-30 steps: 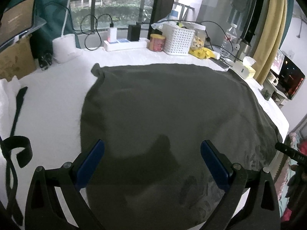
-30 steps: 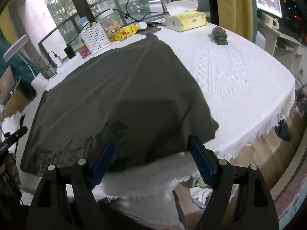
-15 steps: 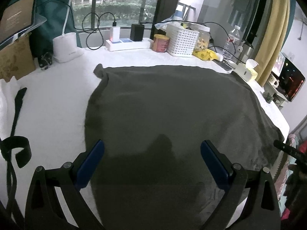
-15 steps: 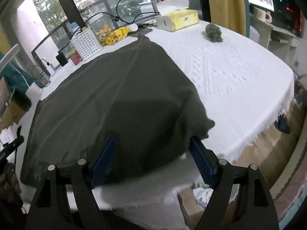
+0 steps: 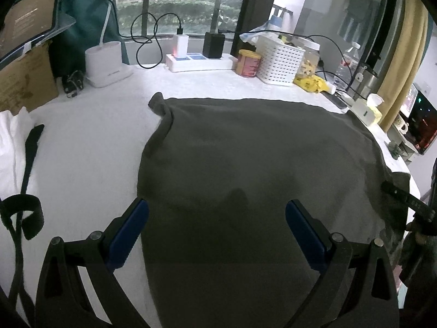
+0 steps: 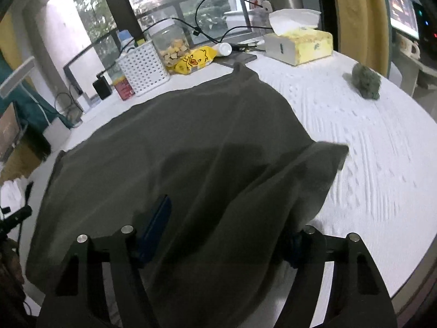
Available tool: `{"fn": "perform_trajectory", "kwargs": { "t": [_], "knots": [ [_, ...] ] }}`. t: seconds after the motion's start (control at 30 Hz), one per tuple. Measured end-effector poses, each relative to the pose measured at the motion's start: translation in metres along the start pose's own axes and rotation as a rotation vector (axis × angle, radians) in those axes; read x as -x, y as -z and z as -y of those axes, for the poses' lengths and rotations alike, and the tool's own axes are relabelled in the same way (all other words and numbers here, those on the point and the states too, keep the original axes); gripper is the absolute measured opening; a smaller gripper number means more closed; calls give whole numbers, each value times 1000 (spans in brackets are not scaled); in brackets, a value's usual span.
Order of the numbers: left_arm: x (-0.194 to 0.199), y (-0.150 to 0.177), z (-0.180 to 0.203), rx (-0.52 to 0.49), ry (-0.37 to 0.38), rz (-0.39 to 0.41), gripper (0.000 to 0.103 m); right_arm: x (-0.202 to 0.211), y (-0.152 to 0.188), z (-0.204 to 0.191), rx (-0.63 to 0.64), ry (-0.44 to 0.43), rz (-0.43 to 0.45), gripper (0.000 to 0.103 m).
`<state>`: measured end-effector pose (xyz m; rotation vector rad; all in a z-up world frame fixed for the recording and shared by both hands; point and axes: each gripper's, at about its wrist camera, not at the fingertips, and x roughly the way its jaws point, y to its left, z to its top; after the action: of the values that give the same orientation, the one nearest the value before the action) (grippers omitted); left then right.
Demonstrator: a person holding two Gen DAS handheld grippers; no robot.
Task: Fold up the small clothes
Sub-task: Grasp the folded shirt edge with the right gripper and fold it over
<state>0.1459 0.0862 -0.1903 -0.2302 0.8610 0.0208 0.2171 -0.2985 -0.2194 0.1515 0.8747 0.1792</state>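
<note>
While our left gripper hangs wide open over the dark green garment, our right gripper has just been narrowing, a raised fold between its jaws. Beyond, cloth lies flat on the white tablecloth.

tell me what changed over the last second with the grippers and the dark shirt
The right gripper moved in over the dark shirt, whose near right corner now bunches up between its fingers; its jaws have just been closing but are not yet clamped. The printed near edge is no longer in view. The left gripper is open above the shirt as before. The white basket and tissue box stayed put.
</note>
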Motion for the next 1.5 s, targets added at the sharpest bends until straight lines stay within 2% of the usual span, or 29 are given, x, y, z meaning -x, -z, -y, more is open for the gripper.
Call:
{"fn": "perform_trajectory", "kwargs": {
  "t": [0.13, 0.17, 0.23, 0.33, 0.6, 0.93, 1.23, 1.5],
  "knots": [
    [-6, -7, -3, 10, -1, -1, 99, -15, -15, -6, 2, -3, -12, 73],
    [-7, -9, -3, 10, 0, 1, 99, -19, -18, -8, 6, -23, -20, 56],
    [-9, -11, -4, 8, -1, 2, 99, -25, -21, -10, 21, -19, -30, 29],
    [-12, -13, -7, 20, 2, 0, 99, -30, -25, -13, 33, -48, -42, 24],
    [-16, -20, -20, 41, 11, 4, 99, -37, -35, -25, 16, -108, -53, 20],
    [-14, -20, -40, 62, 21, 21, 99, -22, -55, -68, 104, -113, -14, 17],
    [-3, -16, -60, 89, 24, 49, 99, -14, -56, -142, 243, -205, -19, 17],
    [7, -8, -78, 118, 9, 59, 99, -27, -38, -207, 364, -272, -75, 16]
  ]
}}
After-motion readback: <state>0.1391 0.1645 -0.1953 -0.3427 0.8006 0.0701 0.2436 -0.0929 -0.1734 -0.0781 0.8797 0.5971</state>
